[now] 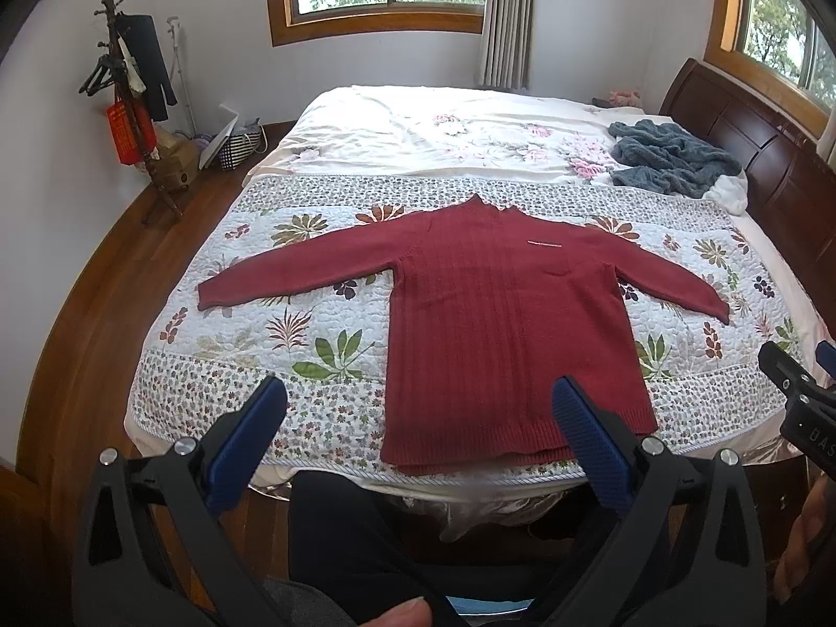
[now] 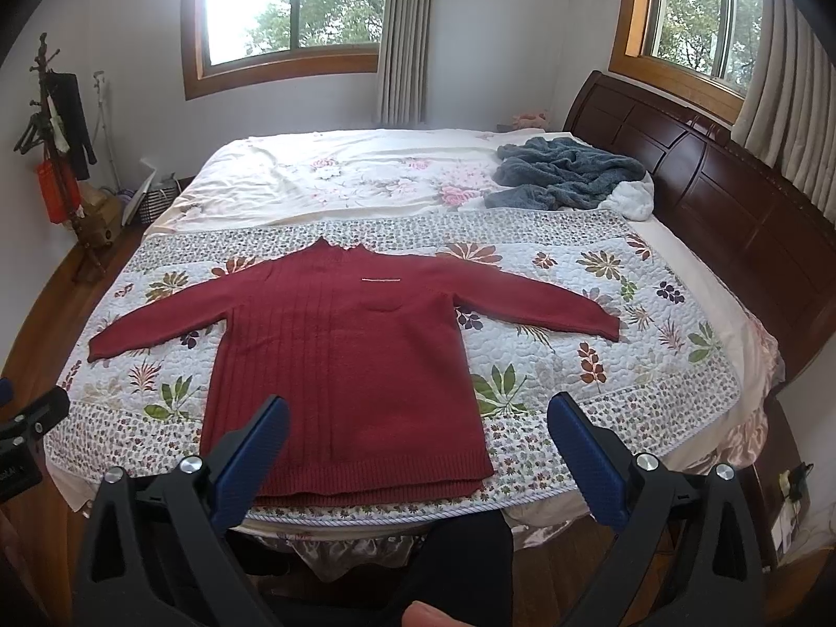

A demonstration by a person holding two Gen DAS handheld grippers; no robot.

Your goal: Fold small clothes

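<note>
Left wrist view is showing the dark red ribbed knit sweater (image 1: 501, 313) lying flat ahead, collar far, hem nearest, sleeves reaching out sideways. The left hand-held gripper (image 1: 420, 418) is hovering wide open and empty off the hem's left corner; the right hand-held gripper (image 2: 418, 431), equally open and empty, is facing the right half. The floral quilted bed cover (image 2: 601, 355) is lying smooth beneath, wooden headboard (image 2: 731, 198) at right.

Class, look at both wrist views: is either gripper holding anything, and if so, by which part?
Nothing is held. The left gripper and right gripper are both open, short of the red sweater lying flat on the bed.
</note>
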